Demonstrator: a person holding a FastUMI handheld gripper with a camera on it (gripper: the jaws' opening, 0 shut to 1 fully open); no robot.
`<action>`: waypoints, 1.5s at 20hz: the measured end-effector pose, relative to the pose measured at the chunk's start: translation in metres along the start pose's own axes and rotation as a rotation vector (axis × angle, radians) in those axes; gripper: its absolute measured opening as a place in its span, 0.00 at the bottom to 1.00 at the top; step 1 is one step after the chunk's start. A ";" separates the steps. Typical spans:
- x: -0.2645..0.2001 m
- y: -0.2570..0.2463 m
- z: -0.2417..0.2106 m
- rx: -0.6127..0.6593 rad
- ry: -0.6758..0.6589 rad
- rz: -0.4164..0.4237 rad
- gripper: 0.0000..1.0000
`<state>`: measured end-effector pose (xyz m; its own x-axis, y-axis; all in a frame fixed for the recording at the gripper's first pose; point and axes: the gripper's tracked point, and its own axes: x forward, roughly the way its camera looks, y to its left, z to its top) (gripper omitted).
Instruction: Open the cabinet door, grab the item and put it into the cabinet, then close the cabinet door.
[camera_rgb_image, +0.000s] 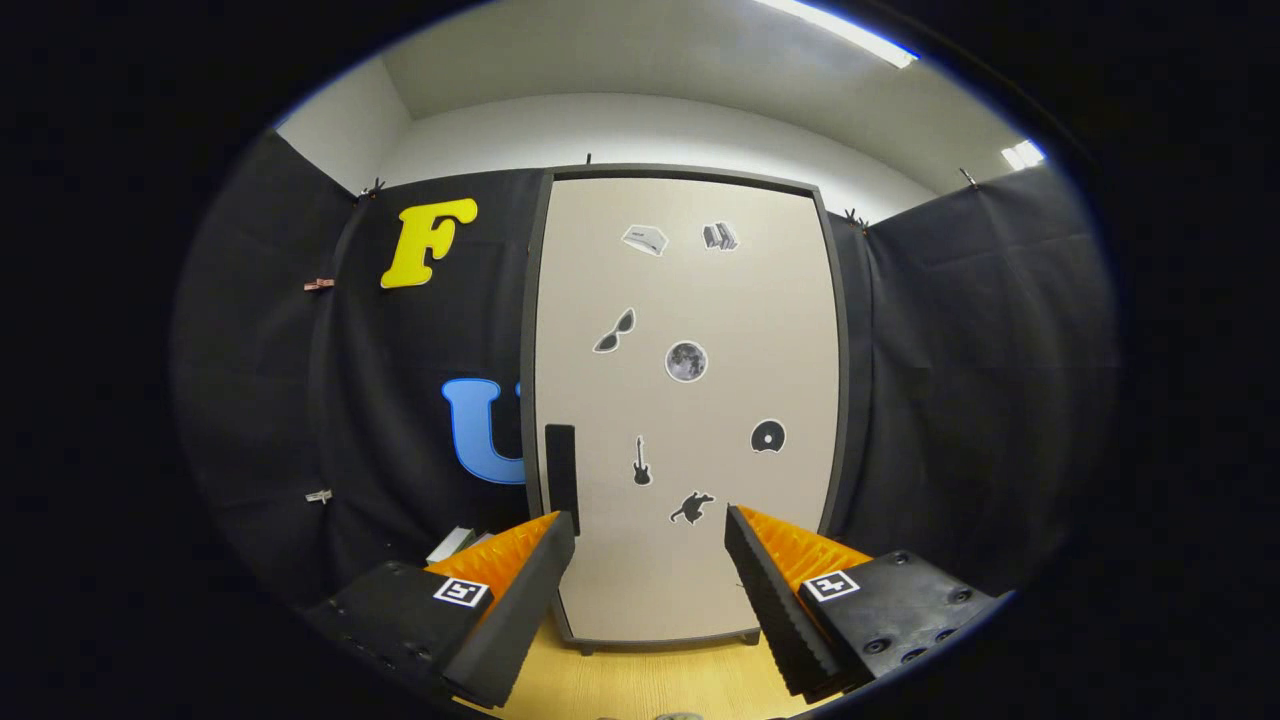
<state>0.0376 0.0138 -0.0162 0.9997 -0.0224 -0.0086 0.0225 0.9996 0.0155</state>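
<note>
Black cloth walls close off the booth on both sides, and a pale wooden table (640, 680) runs under the gripper (650, 530) toward one tall cabinet (690, 620) standing against the far wall. Its single door (700, 300) is shut and faces the fingers squarely, beyond them and well apart — the fingers stand wide open with nothing between them, framing the lower part of the door. What the first move turns on is the handle (561, 478): one dark upright bar, its long axis vertical, set near the door's left edge and just above and beyond the left fingertip, so the gripper would need to go forward and a little left to reach it; with the handle on that side, the hinges are probably on the right. Seven small stickers (686, 361) are scattered over the door. Left of the cabinet's foot, beyond the left finger, the edge of a small flat light thing (455, 543) shows on the table — possibly the item to put away, though too little of it shows to tell. By the look of it the door is not yet opened.
</note>
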 end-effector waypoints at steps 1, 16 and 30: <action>0.003 0.003 -0.001 0.003 0.002 0.002 0.98; 0.078 0.070 -0.025 0.016 0.012 0.061 0.98; 0.166 0.086 -0.074 0.009 0.054 -0.002 0.68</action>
<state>0.2049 0.0973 -0.0898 0.9978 -0.0232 -0.0628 0.0248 0.9994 0.0244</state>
